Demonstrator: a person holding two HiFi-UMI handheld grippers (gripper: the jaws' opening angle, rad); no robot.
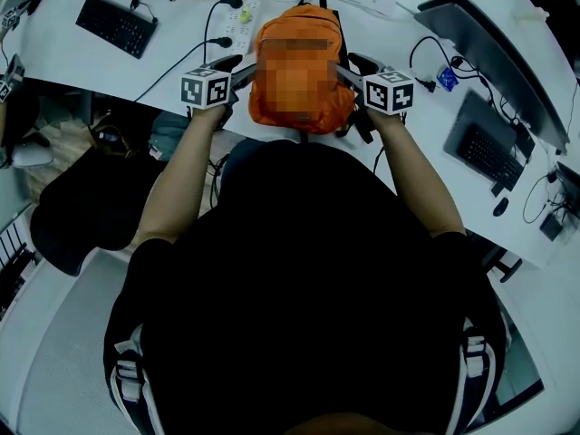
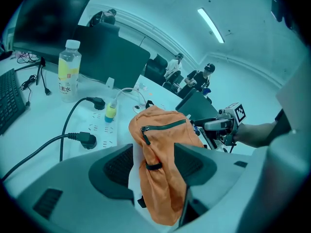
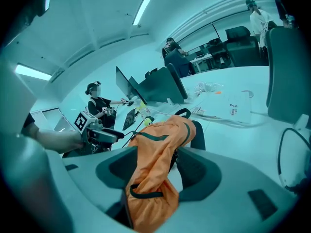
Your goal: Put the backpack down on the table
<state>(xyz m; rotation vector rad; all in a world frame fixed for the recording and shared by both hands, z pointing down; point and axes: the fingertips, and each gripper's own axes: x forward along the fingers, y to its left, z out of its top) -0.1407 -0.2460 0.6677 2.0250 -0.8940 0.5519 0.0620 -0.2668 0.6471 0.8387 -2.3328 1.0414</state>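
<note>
Both released, the left hand-held gripper and the right hand-held gripper have the backpack loosely between their jaws, apparently steadying it on the counter.

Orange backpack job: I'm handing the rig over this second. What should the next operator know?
Left tongs: open, straddling one side of the orange fabric backpack; a gap shows beside one pad.
Right tongs: open, straddling the opposite side, likewise not clamped.
Backpack: upright at the near edge of the white table, between both tongs. I cannot tell whether its weight rests on the table.
Done: tongs placed on both sides.
To do: probably grip it, lay it down on the table, release.
</note>
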